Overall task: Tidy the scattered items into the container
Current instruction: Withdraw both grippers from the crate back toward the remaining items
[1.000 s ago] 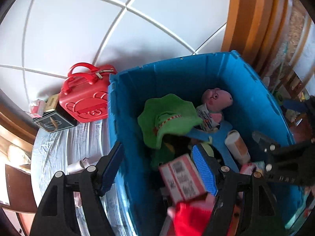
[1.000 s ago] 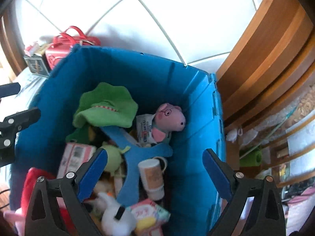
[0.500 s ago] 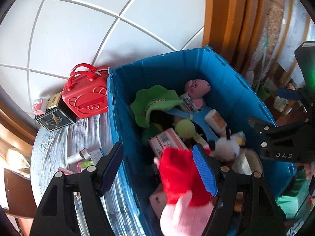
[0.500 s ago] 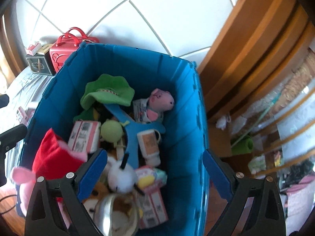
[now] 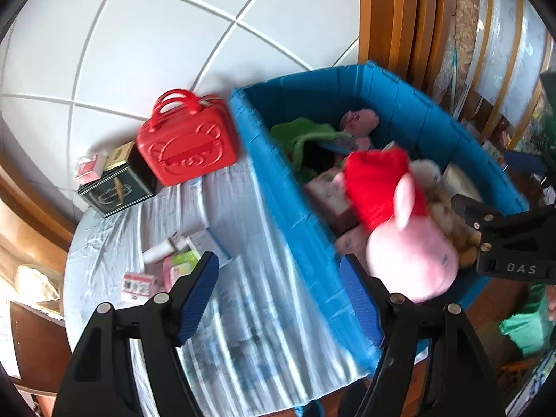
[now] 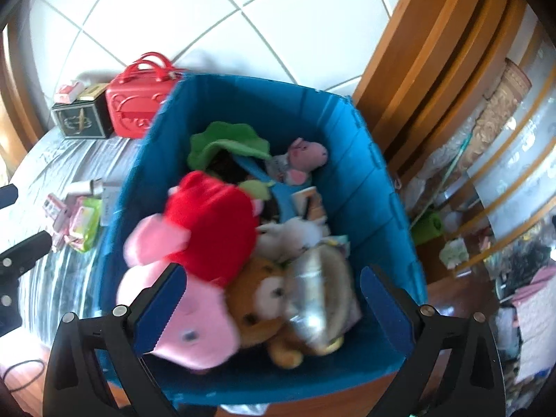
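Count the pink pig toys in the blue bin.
2: a big pig in red on top at the near end, and a small pig against the far wall. Others may be buried.

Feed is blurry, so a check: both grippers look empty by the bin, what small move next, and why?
Probably swing the open, empty left gripper toward the small pink and green packets lying loose on the striped tablecloth. They sit outside the blue plastic bin, on the left gripper's side; the right gripper hangs open over the bin.
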Demonstrator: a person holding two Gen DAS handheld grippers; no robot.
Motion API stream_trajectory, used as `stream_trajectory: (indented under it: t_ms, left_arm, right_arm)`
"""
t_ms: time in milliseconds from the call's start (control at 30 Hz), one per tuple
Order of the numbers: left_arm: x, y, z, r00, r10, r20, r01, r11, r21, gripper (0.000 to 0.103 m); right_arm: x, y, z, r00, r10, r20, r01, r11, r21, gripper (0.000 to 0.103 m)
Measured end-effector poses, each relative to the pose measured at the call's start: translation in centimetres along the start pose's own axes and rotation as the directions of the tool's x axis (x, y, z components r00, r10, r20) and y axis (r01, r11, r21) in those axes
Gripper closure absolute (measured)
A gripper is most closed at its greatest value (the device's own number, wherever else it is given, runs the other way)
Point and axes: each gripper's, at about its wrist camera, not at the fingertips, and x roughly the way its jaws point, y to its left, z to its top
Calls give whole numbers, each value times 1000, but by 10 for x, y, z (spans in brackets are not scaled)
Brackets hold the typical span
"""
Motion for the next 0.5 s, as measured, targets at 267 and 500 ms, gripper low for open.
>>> stream_trajectory:
  t_ms: [267, 500]
  left_arm:
    - [-11, 64, -45, 999, 33, -14, -34, 995, -91, 31]
    - [-15, 114, -64, 993, 115, -30, -119, 970, -212, 31]
  right_arm:
    - [-24, 80, 7, 999, 47, 16, -45, 993, -107, 2]
    - [-24, 137, 24, 991, 132, 30, -123, 968, -219, 2]
